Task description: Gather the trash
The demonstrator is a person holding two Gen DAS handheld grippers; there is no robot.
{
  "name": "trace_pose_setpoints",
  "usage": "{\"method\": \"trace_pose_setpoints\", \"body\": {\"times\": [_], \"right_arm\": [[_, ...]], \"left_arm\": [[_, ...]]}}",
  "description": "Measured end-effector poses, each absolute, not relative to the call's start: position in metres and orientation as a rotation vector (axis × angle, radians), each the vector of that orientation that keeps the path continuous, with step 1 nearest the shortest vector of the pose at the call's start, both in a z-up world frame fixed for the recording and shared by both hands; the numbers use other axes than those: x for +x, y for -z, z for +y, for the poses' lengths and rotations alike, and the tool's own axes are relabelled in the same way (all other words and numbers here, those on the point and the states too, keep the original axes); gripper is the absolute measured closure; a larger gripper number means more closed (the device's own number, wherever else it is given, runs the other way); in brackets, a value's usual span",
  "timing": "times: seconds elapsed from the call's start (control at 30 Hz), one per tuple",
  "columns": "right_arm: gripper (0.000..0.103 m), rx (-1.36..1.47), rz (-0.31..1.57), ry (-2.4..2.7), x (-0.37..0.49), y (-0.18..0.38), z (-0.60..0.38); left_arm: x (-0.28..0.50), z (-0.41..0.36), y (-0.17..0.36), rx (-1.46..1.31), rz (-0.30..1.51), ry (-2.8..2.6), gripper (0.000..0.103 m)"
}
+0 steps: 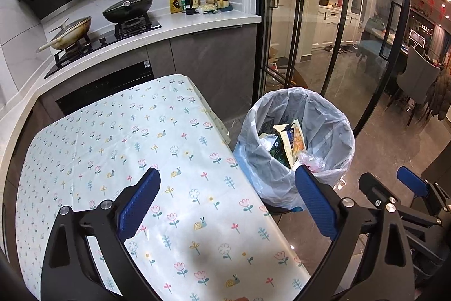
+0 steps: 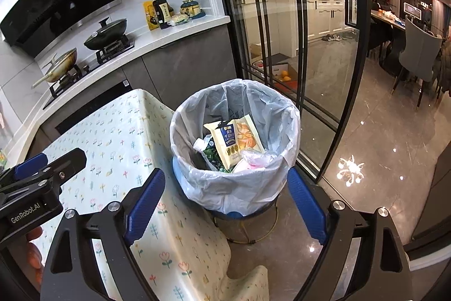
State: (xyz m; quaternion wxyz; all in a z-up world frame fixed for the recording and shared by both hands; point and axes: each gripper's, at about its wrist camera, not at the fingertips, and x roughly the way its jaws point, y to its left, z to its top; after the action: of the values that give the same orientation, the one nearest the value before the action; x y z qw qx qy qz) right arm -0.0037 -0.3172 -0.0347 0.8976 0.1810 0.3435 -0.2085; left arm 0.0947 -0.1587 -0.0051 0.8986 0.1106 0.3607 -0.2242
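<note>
- The table point(image 1: 112, 148), under its flowered cloth, shows nothing left on it from where I stand; its far corner sits just beside the bin.
- The trash bin point(image 2: 234, 182), lined with a white bag, stands on the floor off the table's right edge, in front of the glass doors point(image 2: 282, 19).
- The trash itself lies inside: a yellow snack wrapper point(image 2: 239, 140) on top, its long axis leaning toward the far rim, a dark green packet point(image 2: 214, 155) and crumpled clear plastic point(image 2: 256, 157) touching it.
- The right gripper point(image 2: 225, 205) hovers nearer, just short of the bin's near rim, fingers spread wide and empty.
- The left gripper point(image 1: 228, 202) hangs over the table edge, likewise released, the bin ahead to its right.
</note>
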Motion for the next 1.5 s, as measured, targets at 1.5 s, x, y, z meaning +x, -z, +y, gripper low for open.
{"method": "trace_pose_setpoints", "body": {"times": [1.5], "right_arm": [[0.012,0.27,0.789,0.388,-0.019,0.043,-0.291]], "left_arm": [[0.076,-0.128,0.032,0.26,0.81,0.384,0.009]]}}
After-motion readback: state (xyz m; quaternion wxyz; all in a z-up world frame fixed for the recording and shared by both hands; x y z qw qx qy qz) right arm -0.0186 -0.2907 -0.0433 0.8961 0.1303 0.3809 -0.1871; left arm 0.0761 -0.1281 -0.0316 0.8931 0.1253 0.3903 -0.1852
